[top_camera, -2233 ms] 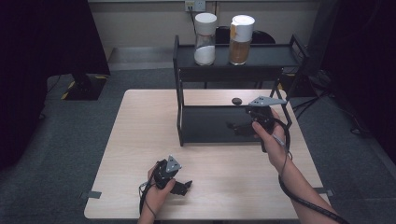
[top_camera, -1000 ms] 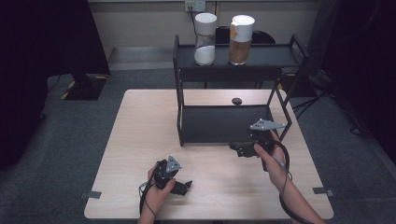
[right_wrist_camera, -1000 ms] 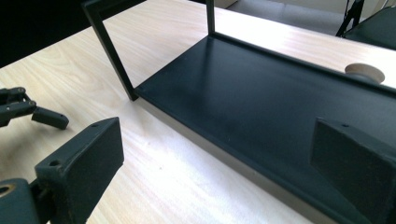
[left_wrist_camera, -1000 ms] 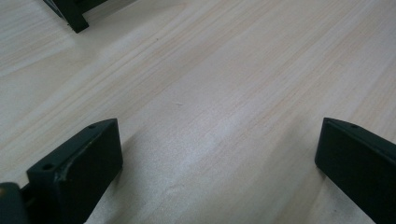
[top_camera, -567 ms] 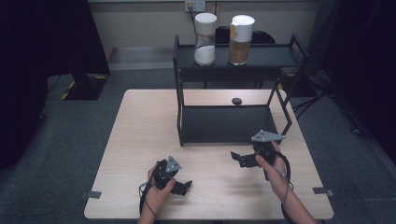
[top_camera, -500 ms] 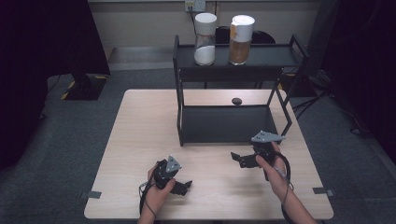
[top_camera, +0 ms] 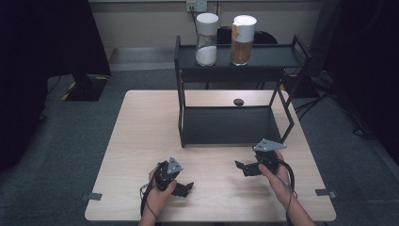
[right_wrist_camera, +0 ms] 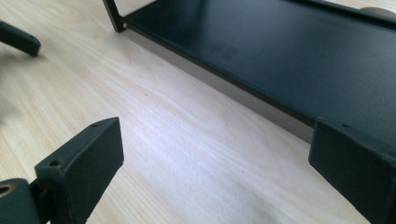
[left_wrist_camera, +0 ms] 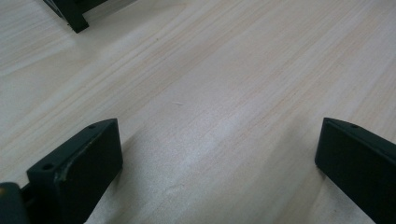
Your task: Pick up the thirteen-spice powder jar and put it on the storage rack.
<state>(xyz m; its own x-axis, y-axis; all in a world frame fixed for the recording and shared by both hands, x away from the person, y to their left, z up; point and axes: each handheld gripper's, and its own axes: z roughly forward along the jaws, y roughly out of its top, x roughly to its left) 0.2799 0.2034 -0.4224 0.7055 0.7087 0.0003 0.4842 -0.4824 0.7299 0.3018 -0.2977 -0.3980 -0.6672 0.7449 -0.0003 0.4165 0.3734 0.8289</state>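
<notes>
Grippers wait with jaws wide and empty: our left gripper [top_camera: 187, 189] low on the pale wooden table [top_camera: 141, 136], our right gripper [top_camera: 241, 168] just before the black metal two-tier rack [top_camera: 235, 125]. Rigid, probably heavy; we'd grip a post. Up top stand a white-powder jar [top_camera: 206, 33] and a brown-filled jar [top_camera: 243, 34].

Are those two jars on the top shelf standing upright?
Yes. Both the white-filled jar and brown-filled jar stand upright, lids on top.
</notes>
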